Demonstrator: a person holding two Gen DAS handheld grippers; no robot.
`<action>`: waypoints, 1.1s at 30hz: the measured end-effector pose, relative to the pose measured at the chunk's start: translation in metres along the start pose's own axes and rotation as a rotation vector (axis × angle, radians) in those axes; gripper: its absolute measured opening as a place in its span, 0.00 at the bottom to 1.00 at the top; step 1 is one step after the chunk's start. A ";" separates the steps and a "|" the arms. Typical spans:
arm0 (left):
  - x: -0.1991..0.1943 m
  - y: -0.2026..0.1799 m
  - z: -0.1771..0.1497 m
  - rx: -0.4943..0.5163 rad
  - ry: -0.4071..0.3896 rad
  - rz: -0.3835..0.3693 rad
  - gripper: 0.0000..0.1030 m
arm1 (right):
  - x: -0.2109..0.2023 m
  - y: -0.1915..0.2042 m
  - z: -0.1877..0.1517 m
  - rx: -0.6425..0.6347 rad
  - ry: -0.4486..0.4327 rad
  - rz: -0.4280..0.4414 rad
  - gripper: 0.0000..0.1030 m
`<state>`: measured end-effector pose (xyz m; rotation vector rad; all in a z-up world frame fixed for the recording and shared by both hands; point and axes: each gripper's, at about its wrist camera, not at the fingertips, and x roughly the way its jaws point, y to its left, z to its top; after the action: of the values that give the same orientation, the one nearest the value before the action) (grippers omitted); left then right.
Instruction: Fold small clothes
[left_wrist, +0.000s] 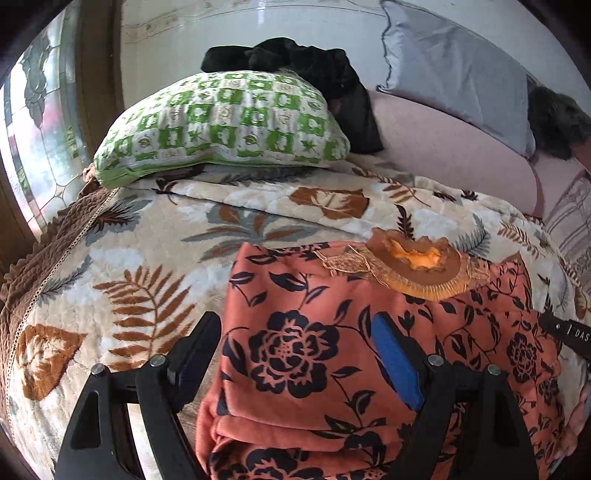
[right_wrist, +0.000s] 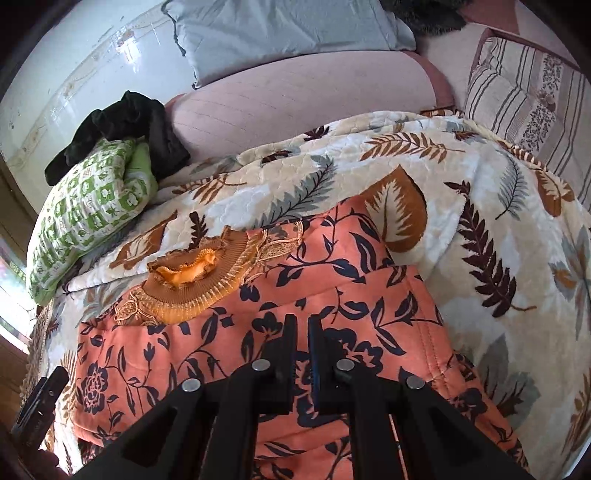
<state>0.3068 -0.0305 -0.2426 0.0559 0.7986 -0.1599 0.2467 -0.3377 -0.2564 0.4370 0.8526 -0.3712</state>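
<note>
An orange garment with a dark floral print (left_wrist: 332, 332) lies partly folded on the leaf-patterned bedspread (left_wrist: 147, 258), its ruffled orange collar (left_wrist: 417, 258) at the far end. My left gripper (left_wrist: 295, 332) is open, with its fingers straddling the garment's left folded edge just above the cloth. In the right wrist view the same garment (right_wrist: 332, 288) lies below my right gripper (right_wrist: 302, 325), whose fingers are nearly together over the cloth. No fabric shows between them. The collar (right_wrist: 195, 273) is at the left.
A green-and-white pillow (left_wrist: 221, 122) with a black cloth (left_wrist: 314, 70) on it lies at the far left. A grey pillow (left_wrist: 454, 66) and pink bolster (left_wrist: 461, 147) lie behind. A striped cushion (right_wrist: 528, 99) is at the right. A window (left_wrist: 37, 129) is at the left.
</note>
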 end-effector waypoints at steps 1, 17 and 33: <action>0.004 -0.012 -0.004 0.056 0.009 0.012 0.81 | 0.003 -0.009 0.000 0.006 0.003 -0.002 0.07; 0.008 0.019 -0.014 0.038 0.019 0.096 0.83 | 0.023 -0.043 0.000 0.033 0.004 0.122 0.09; -0.065 0.076 -0.013 0.007 -0.208 0.260 0.85 | -0.056 -0.002 -0.048 -0.360 -0.070 0.472 0.09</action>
<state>0.2653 0.0538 -0.2063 0.1466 0.5771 0.0766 0.1819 -0.3072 -0.2409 0.2753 0.7024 0.2010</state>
